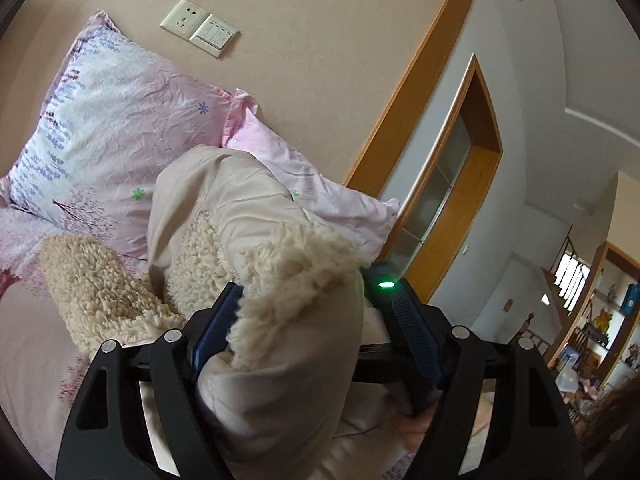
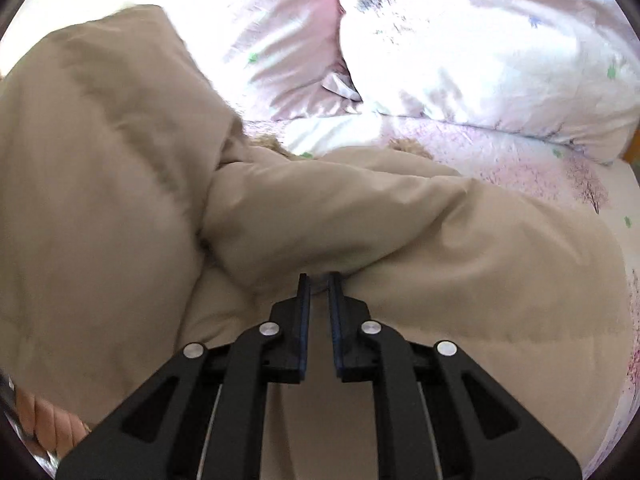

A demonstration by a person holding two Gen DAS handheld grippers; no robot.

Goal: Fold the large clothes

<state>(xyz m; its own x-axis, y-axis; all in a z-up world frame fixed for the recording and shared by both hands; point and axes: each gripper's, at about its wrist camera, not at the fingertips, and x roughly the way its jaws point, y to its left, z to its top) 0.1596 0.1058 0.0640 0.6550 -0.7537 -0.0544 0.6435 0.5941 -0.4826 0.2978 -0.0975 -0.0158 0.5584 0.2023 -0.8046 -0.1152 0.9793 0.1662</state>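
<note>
Left gripper (image 1: pixel 308 312): jaws wide, a thick roll of the coat (image 1: pixel 256 216) between them. The left pad lies against the fleece trim (image 1: pixel 288 280); a gap shows at the right pad, so I cannot tell whether the bundle is clamped or merely draped across. The bundle hangs down in front of the gripper.

Right gripper (image 2: pixel 319 280): jaws narrow, almost closed, tips sunk into a crease of the coat's shell (image 2: pixel 400 240). Whether cloth is pinched is hidden by the fold.

Coat: beige, padded, fleece-lined. Spread on the bed directly ahead of the right gripper; one part raised in the left gripper.

Fleece lining (image 1: pixel 104 284): a turned-out flap just left of and beyond the left gripper, lying on the bedsheet (image 1: pixel 28 320).

Pillows (image 1: pixel 120 128): two, pink floral, beyond the coat against the headboard wall.

Wall socket and switch plate (image 1: pixel 200 26): farther, above the pillows.

Risks, as judged: the bulky roll may slide from the wide left jaws if the grip is loose; the right tips may hold too little cloth and slip under tension; the raised part may sag and spoil the fold line.
</note>
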